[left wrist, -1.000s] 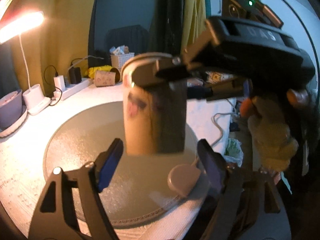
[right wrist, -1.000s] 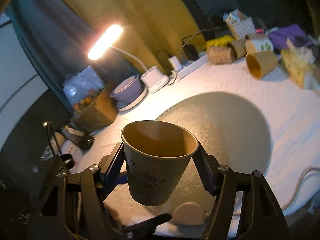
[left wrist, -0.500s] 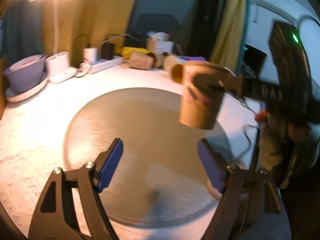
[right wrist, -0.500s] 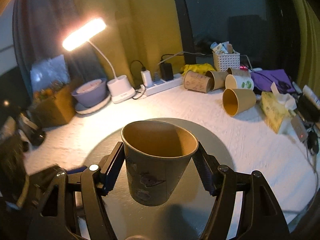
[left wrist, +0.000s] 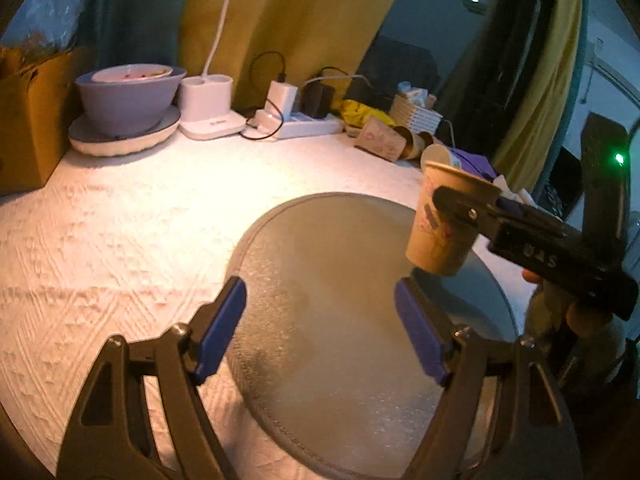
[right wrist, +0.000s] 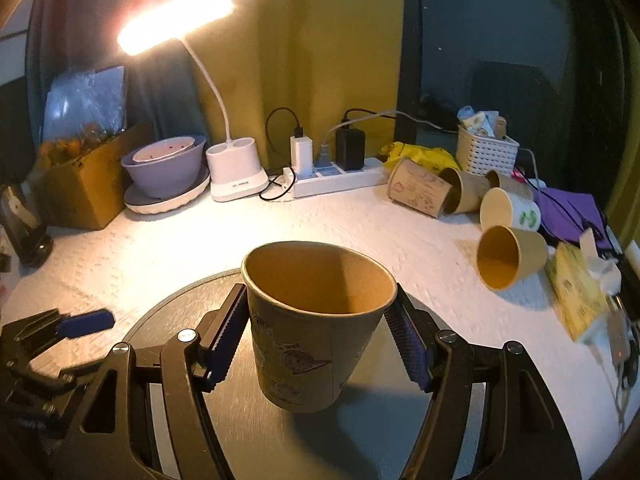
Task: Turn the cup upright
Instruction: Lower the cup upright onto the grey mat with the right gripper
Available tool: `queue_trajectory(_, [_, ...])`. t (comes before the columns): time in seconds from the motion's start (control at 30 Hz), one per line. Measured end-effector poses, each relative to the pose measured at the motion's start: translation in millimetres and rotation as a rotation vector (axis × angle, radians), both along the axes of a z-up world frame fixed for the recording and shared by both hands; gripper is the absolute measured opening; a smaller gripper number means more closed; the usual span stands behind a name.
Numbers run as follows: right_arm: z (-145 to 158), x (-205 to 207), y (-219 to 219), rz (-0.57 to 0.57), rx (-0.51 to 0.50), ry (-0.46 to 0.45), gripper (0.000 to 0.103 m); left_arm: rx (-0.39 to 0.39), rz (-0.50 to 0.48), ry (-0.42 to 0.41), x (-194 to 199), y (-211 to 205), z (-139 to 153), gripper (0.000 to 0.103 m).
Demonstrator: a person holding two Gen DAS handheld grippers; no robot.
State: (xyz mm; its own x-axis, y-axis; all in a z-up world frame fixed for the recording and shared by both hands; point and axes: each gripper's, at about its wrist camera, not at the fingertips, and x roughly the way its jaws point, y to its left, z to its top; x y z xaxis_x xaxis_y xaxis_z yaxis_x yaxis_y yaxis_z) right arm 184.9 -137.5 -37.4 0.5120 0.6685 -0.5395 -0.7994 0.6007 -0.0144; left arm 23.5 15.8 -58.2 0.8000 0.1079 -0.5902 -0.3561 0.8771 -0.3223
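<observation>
right tongs (right wrist: 320, 344) clamp the paper cup (right wrist: 316, 324) by its sides, mouth up, just above the round grey mat (left wrist: 340, 320). left tongs (left wrist: 320, 328) gape wide and empty over the mat's near edge, beside the cup.

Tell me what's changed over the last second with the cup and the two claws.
The right claw has kept its grip on the paper cup, mouth up, and lowered it toward the round mat. The left claw has backed away, open and empty. The cups lying at the back stayed put.
</observation>
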Motion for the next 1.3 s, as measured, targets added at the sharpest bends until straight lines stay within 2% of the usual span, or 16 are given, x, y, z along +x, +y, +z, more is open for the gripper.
queue_trajectory(0.33, [-9, 6, 17, -0.021, -0.058, -0.049, 0.071, -0.047, 0.015, 0.008, 3, 10, -6, 0.078])
queue_trajectory(0.73, [-16, -3, 0, -0.031, -0.075, -0.036, 0.075, -0.011, 0.009, -0.004, 2, 2, -2, 0.078])
queue_trajectory(1.03, [-13, -12, -32, -0.049, -0.045, -0.005, 0.075, 0.046, -0.023, -0.02, -2, -15, 4, 0.078])
queue_trajectory(1.3, [-11, -27, -56, -0.054, -0.026, 0.011, 0.075, 0.061, -0.038, -0.03, -8, -32, 7, 0.078])
